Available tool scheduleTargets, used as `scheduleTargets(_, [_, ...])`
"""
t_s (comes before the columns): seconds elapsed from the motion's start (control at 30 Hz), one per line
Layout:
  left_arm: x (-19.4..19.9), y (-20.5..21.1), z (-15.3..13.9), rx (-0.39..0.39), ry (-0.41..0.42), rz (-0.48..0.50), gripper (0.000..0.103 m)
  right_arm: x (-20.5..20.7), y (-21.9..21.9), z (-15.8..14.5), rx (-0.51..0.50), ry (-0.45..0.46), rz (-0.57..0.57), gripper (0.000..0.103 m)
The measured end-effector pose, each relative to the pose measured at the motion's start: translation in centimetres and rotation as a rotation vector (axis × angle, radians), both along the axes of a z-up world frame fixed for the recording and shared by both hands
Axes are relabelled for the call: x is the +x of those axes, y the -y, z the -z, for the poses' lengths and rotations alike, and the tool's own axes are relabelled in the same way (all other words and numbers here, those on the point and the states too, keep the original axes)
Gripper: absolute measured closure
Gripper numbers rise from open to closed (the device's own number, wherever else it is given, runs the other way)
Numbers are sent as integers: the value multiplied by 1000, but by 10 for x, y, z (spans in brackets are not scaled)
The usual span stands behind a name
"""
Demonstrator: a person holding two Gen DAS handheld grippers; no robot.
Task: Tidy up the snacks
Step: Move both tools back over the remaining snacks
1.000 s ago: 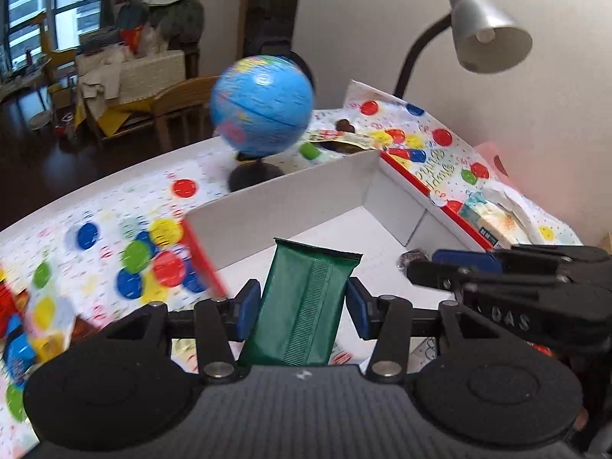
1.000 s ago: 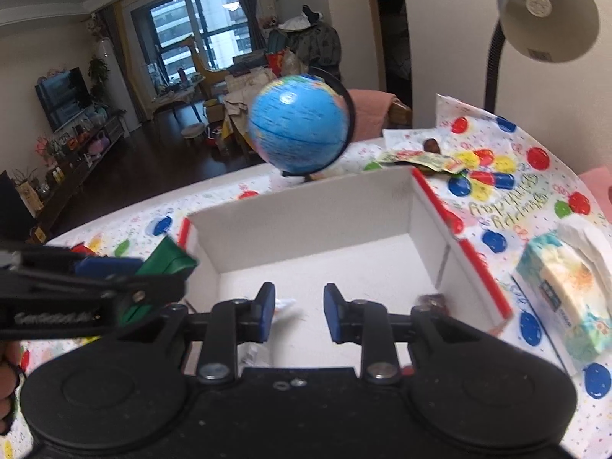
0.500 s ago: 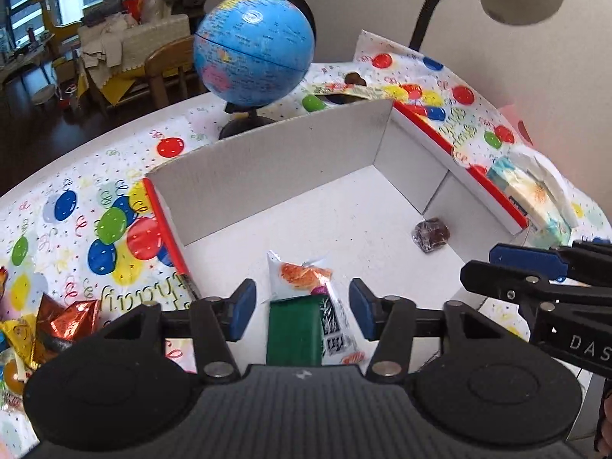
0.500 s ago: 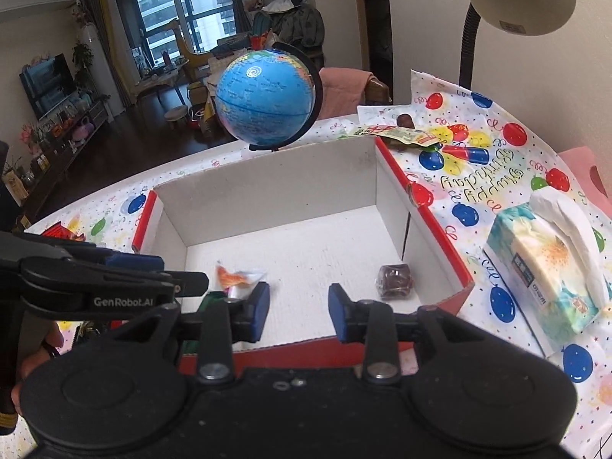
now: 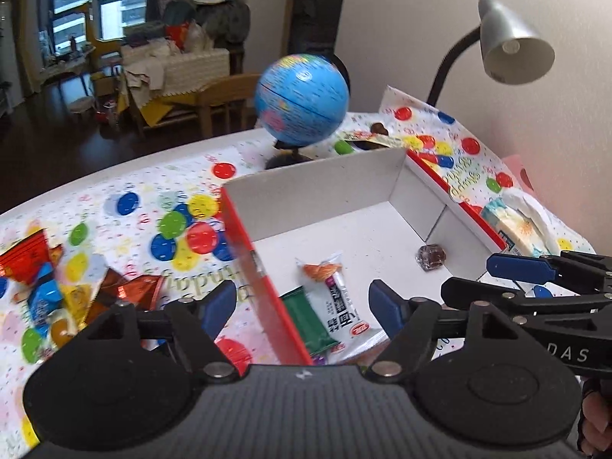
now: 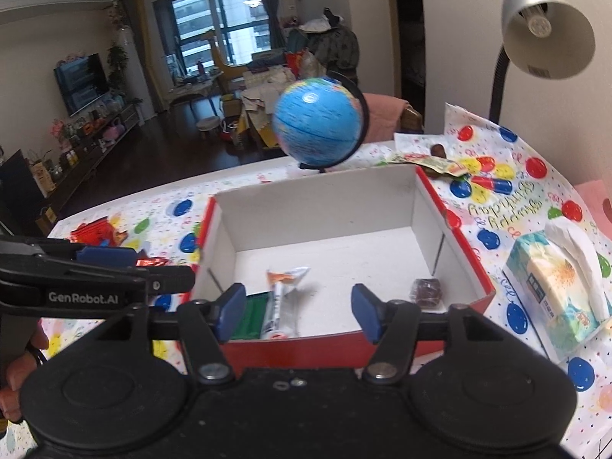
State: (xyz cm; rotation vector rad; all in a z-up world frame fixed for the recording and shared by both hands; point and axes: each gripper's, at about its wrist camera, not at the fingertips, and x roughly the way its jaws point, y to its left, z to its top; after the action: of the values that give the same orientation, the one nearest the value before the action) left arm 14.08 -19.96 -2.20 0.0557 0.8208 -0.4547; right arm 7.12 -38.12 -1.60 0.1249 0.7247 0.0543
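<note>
Now both grippers hang over the near edge of the red box (image 6: 464, 264), jaws opening, nothing between the pads. Left gripper (image 5: 302, 308) is empty; the green packet (image 5: 308, 319) it carried a second ago lies inside the box beside the white packet (image 5: 336, 298), with the brown candy (image 5: 431, 256) well apart. Right gripper (image 6: 296, 311) was nearly shut before and is now spreading. Risk: the left gripper straddles the box's left wall, so moving toward the loose snacks (image 5: 46, 290) on the tablecloth (image 5: 126, 199) could clip it and shove the box.

Both hand-held grippers — left (image 5: 302, 308), right (image 6: 298, 311) — point downward, jaws opening, nothing held.
</note>
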Motion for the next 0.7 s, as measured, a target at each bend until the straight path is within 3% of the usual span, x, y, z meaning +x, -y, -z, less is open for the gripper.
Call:
scheduleTargets(0.2, [-19,-35,-11,-9,32,-70,27,-6,-28,-10,-2,14,-59,35])
scheduleTargets(0.53, [-38,-102,-7,0,49,-192,17,-1,-87,-12,16,17,-181,6])
scheduleTargets(0.7, [-41,-136,5,-27,21,-259,17,6,-117,-7,29,3,-238,2])
